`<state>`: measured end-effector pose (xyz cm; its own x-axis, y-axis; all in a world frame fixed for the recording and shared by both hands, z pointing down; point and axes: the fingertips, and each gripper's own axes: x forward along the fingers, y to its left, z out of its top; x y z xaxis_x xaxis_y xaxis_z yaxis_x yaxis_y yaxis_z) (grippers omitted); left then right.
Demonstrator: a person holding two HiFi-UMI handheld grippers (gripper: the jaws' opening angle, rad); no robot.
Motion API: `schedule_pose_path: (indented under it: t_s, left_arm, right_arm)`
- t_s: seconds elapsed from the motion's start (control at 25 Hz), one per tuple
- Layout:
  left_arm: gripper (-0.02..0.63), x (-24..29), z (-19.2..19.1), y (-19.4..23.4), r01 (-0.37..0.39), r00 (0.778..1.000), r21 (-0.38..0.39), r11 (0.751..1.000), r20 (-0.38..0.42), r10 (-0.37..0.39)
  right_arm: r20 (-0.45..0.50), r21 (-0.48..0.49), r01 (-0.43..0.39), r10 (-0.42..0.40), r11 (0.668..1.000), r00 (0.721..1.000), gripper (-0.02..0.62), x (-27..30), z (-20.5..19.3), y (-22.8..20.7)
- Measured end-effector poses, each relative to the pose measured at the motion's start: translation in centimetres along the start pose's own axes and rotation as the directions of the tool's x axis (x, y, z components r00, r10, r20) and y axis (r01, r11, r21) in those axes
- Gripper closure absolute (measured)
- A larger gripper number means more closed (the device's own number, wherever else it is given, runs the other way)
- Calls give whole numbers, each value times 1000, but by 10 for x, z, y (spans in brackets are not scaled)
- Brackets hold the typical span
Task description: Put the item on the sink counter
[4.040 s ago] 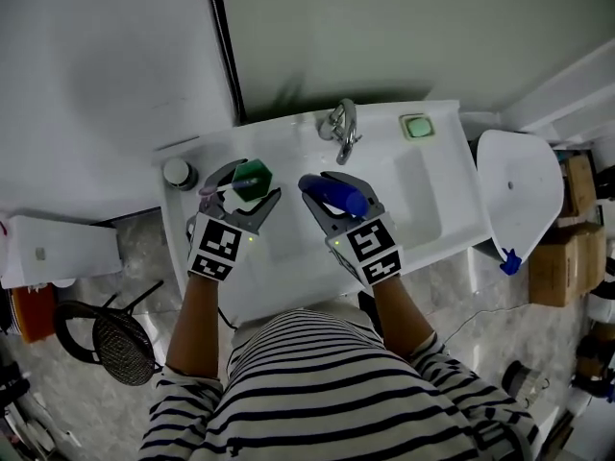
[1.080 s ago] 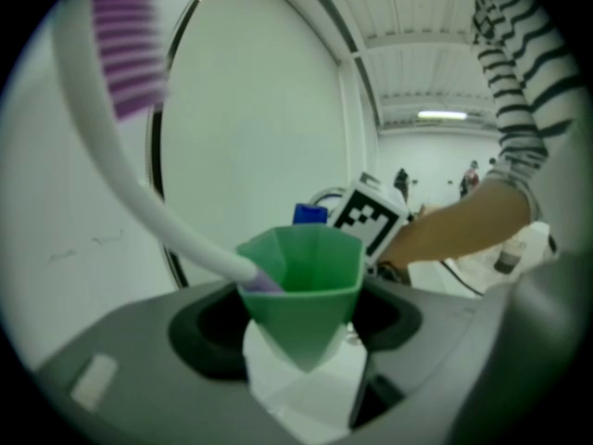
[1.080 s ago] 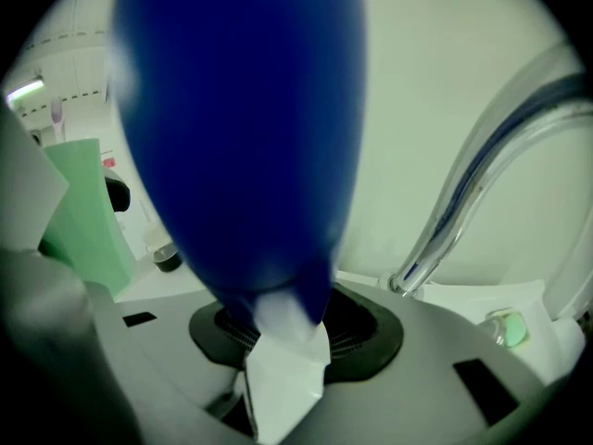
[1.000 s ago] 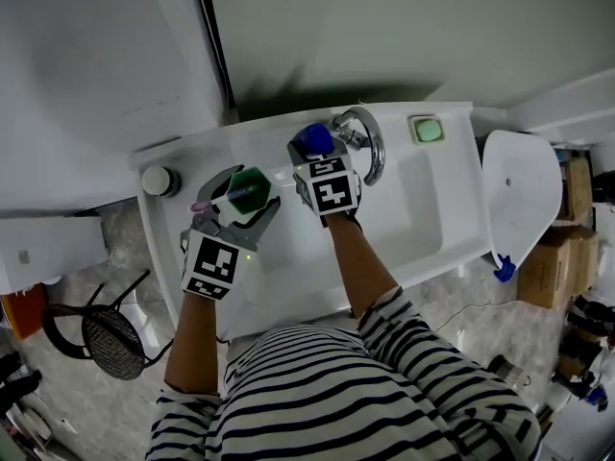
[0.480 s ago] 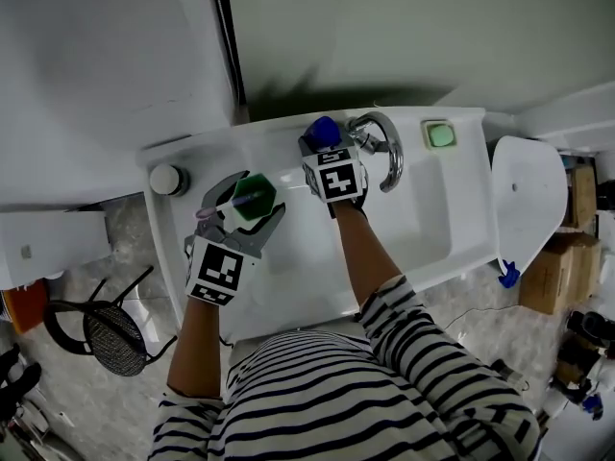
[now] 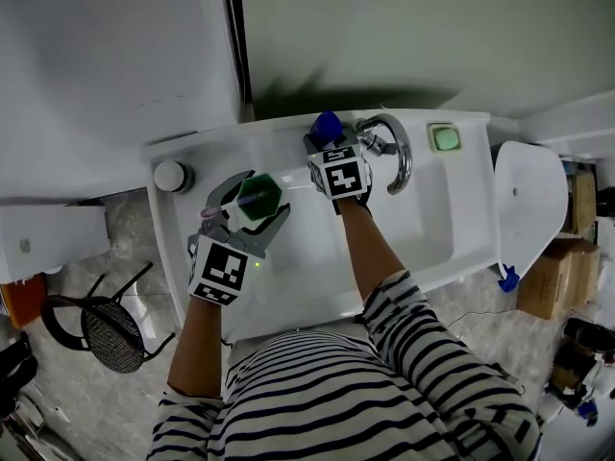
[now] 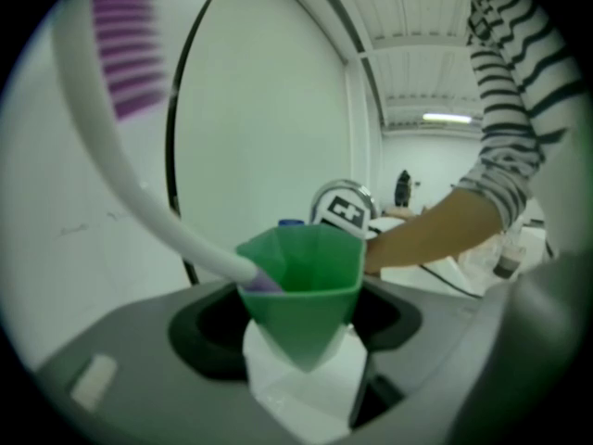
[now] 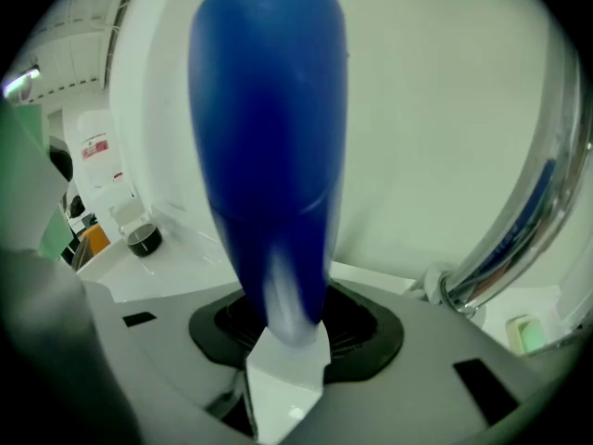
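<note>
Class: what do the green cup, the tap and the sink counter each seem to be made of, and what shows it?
Green cup: probably plastic; smooth, evenly coloured, faceted walls.
Tap: metal, polished chrome finish; it mirrors its surroundings.
Sink counter: likely glazed ceramic, possibly resin; glossy white, seamless.

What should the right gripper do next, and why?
Probably lower the blue item onto the counter beside the faucet. The right gripper is closed on it, upright, right over that back ledge, apparently not yet set down.
</note>
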<state>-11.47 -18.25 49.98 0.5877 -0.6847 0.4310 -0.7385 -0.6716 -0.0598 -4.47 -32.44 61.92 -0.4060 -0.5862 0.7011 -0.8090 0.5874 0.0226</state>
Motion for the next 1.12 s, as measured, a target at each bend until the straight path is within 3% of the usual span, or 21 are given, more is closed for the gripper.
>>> schedule_pose_path:
  t_s: [0.24, 0.4, 0.6, 1.12]
  left_arm:
    - [287, -1, 0, -1, 2, 1000, -1, 1000, 3, -2]
    - [287, -3, 1, -2, 4, 1000, 2, 1000, 1, -4]
    - [287, -4, 2, -3, 4, 1000, 10, 1000, 1, -4]
    - [287, -14, 7, -5, -13, 1000, 29, 999, 5, 13]
  right_arm:
    - [9, 7, 10, -10, 1000, 1000, 431, 0, 0, -1]
    - [30, 26, 6, -7, 1000, 1000, 373, -4, 4, -1]
    - [53, 44, 5, -7, 999, 999, 351, -12, 9, 0]
    - [85, 107, 26, -35, 994, 996, 339, -47, 6, 8]
